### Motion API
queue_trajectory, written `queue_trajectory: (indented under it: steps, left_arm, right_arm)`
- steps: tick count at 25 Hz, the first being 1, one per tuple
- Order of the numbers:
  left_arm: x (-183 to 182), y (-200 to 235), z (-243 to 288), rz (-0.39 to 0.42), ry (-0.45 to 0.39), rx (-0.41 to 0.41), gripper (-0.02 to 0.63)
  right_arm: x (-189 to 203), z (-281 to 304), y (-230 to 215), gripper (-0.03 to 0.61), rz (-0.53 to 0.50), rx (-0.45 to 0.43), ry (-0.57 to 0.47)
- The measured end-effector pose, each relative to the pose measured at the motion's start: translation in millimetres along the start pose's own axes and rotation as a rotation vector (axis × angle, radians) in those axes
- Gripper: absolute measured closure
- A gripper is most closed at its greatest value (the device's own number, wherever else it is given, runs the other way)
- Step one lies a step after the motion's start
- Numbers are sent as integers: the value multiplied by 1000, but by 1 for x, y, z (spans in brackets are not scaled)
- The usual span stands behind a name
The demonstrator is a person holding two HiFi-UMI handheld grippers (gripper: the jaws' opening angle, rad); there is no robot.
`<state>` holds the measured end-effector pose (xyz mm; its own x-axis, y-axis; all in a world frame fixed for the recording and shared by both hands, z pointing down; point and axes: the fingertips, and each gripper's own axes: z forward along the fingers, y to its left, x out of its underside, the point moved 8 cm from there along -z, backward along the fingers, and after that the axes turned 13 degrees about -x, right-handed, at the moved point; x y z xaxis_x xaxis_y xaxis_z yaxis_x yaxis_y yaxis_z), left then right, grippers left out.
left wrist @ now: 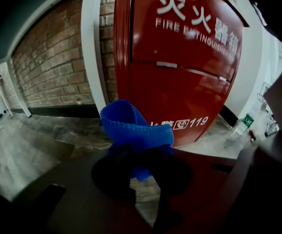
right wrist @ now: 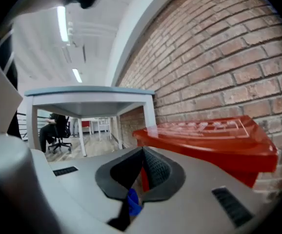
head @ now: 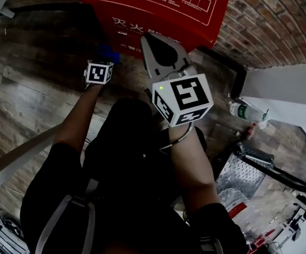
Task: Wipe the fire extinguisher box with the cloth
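The red fire extinguisher box stands on the floor against the brick wall, white lettering on its front. My left gripper is shut on a folded blue cloth, held low in front of the box and apart from it. The cloth pokes out beyond the marker cube. My right gripper is raised higher, close to the box's top edge, jaws shut with nothing between them. The box's slanted lid lies just past its tips.
A brick wall runs behind the box. A plastic water bottle lies on the floor at the right, near a metal mesh cart. A white table stands beyond; a seated person is far off.
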<state>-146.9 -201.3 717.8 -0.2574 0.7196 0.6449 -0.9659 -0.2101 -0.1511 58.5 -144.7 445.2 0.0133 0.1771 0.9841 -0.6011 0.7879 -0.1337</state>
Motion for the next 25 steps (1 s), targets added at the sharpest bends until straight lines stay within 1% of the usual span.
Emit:
queue_trajectory:
  steps: [1, 2, 3, 4, 6, 9, 12, 14, 16, 18, 19, 22, 25]
  left_arm:
    - [-12, 5, -25, -26, -8, -15, 537]
    - [-25, 8, -52, -52, -15, -23, 536]
    - [-40, 10, -80, -73, -29, -29, 537]
    - [-57, 11, -109, -86, -48, -35, 537]
    - [-92, 13, -166, -96, -86, -39, 537]
    - [-144, 14, -259, -107, -130, -8, 536]
    - [-189, 15, -357, -110, -164, 47, 537]
    - [-211, 14, -421, -78, -172, 91, 537]
    - [-225, 8, -481, -21, -169, 158, 537]
    - [-226, 1, -539, 13, -156, 230, 537]
    - [-223, -1, -563, 23, -149, 258, 537]
    - [-219, -7, -615, 77, -148, 308, 537]
    - [-215, -18, -643, 120, -152, 314, 537]
  right_arm:
    - [-8, 2, 6, 563, -25, -39, -39]
    - [-17, 0, 10, 563, -34, -59, -66]
    - [-27, -6, 12, 563, -26, -58, -74]
    - [-38, -14, 13, 563, -5, -40, -63]
    - [-61, -36, 14, 563, 41, 25, 0]
    - [-102, -75, 26, 563, 96, 111, 89]
    - [-159, -116, 60, 563, 128, 141, 139]
    - [-203, -139, 90, 563, 119, 165, 175]
    - [-248, -162, 125, 563, 80, 215, 200]
    - [-282, -181, 168, 563, 18, 252, 227]
    - [-294, -189, 189, 563, -8, 256, 239]
    - [-308, -206, 236, 563, -39, 260, 261]
    - [-310, -234, 262, 563, -99, 285, 281]
